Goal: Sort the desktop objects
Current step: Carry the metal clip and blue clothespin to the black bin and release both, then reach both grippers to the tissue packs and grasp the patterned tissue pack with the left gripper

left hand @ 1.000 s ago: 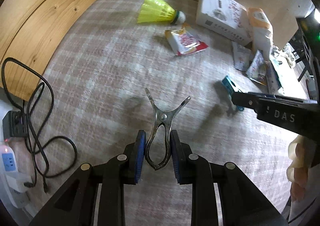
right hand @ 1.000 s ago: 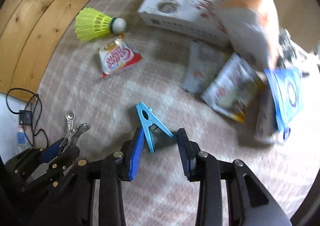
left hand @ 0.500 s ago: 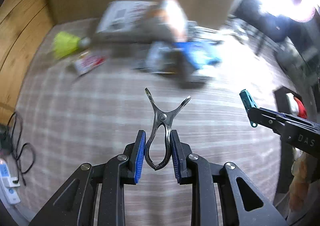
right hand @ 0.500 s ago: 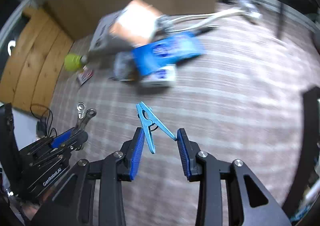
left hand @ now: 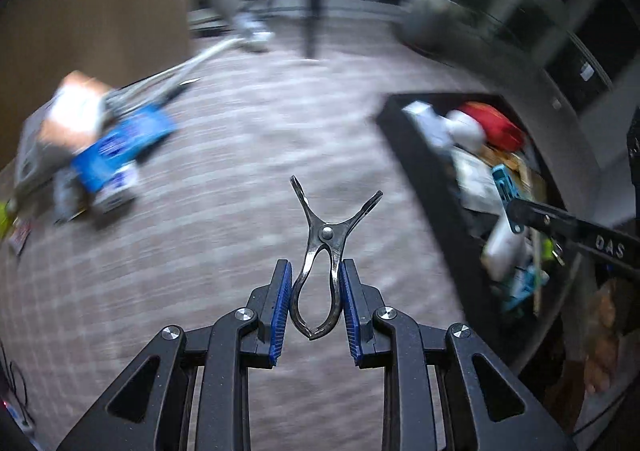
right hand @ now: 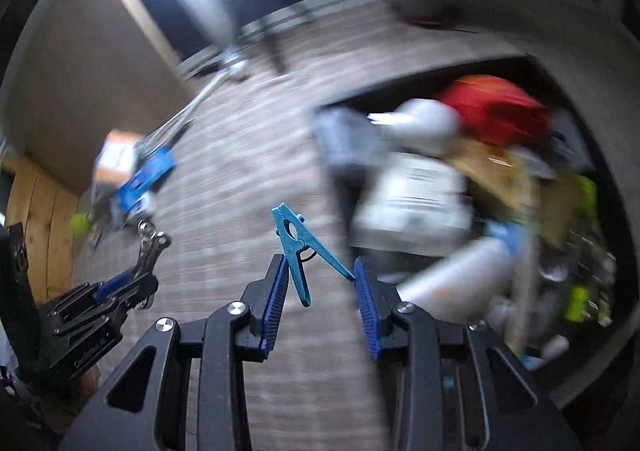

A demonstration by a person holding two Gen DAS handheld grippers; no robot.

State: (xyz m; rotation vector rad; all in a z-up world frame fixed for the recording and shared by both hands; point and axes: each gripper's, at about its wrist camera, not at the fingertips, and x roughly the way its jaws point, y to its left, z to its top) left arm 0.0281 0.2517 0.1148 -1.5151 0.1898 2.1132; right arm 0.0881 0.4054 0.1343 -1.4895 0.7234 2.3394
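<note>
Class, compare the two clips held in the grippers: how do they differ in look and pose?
The metal clip is shiny bare steel with looped handles; the blue clip is flat plastic. The metal clip stands upright between the left gripper pads; the blue clip leans left in the right gripper. Both are clothespins, each pinched by its handles.

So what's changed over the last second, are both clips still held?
Both grippers swung away from the clutter pile toward the dark bin of sorted items, now in view on the right. Unchanged: left gripper still clamps the metal clip, right gripper still holds the blue clothespin; nothing released.
</note>
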